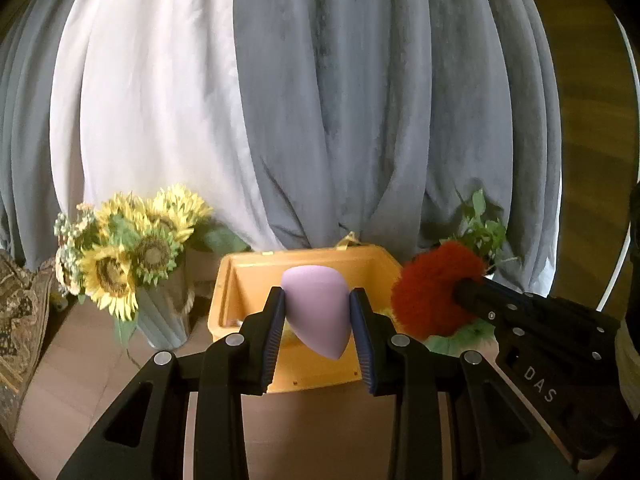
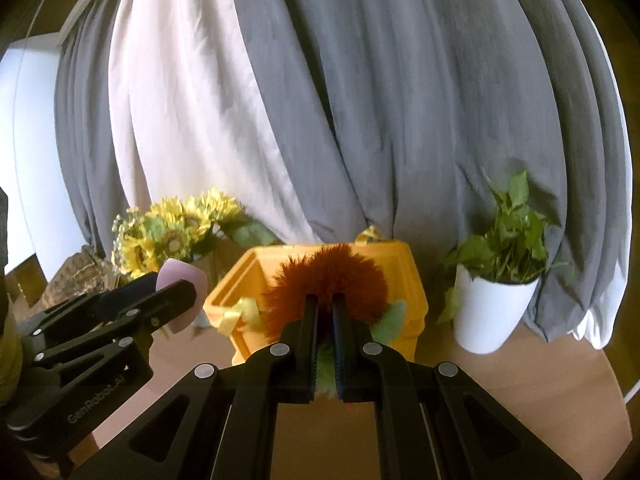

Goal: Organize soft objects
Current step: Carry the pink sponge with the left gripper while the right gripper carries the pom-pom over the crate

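My left gripper (image 1: 318,300) is shut on a lilac teardrop sponge (image 1: 316,304), held point down in front of an open yellow box (image 1: 240,276). Its pads press the sponge from both sides. To the right, my right gripper (image 1: 460,294) grips a fluffy red pompom flower (image 1: 432,288) with green leaves. In the right wrist view the right gripper (image 2: 326,300) is shut on that red flower (image 2: 328,276), above the yellow box (image 2: 408,280). The left gripper (image 2: 176,284) with the sponge (image 2: 180,276) shows at the left.
A vase of sunflowers (image 1: 132,256) stands left of the box, and a white pot with a green plant (image 2: 492,304) stands to its right. Grey and white curtains (image 1: 320,100) hang behind. A patterned cushion (image 1: 20,312) lies at the far left on the wooden table (image 1: 320,408).
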`<state>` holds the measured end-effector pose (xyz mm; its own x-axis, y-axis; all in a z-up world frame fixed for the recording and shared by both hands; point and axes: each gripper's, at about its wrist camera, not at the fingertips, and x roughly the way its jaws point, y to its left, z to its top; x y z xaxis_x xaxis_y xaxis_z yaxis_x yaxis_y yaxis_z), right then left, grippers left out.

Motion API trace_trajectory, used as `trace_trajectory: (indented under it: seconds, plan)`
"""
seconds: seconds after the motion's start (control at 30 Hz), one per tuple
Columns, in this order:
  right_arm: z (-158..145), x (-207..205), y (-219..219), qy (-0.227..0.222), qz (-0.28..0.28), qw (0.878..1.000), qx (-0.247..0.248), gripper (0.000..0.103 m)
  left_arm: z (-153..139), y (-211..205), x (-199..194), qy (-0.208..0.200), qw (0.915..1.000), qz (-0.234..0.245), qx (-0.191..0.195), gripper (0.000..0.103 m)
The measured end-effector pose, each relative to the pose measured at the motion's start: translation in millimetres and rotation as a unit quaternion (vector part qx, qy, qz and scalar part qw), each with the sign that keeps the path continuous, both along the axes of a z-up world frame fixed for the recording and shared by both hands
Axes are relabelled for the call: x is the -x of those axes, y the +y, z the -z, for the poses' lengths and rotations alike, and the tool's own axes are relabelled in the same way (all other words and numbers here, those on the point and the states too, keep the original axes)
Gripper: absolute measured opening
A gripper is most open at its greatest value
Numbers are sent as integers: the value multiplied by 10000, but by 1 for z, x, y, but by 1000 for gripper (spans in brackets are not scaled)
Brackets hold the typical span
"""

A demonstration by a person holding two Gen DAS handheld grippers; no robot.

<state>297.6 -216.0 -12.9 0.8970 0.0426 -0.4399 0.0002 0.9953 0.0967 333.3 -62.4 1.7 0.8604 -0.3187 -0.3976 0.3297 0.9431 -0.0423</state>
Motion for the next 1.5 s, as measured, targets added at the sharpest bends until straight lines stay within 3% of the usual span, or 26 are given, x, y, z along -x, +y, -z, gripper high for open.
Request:
trace_trajectory:
  seconds: [0.9, 1.17, 1.5]
  plan:
    - [-32, -68, 13, -582, 13, 9982, 107, 8, -28, 11, -78, -408, 9991, -64, -115, 33]
    - [-24, -106, 9, -474, 9, 9988, 112, 8, -17, 4, -116, -311, 9994, -15, -151, 33]
    - [7, -153, -4, -109, 70, 9999, 47, 8, 16, -8, -161, 39, 9997, 32, -255, 33]
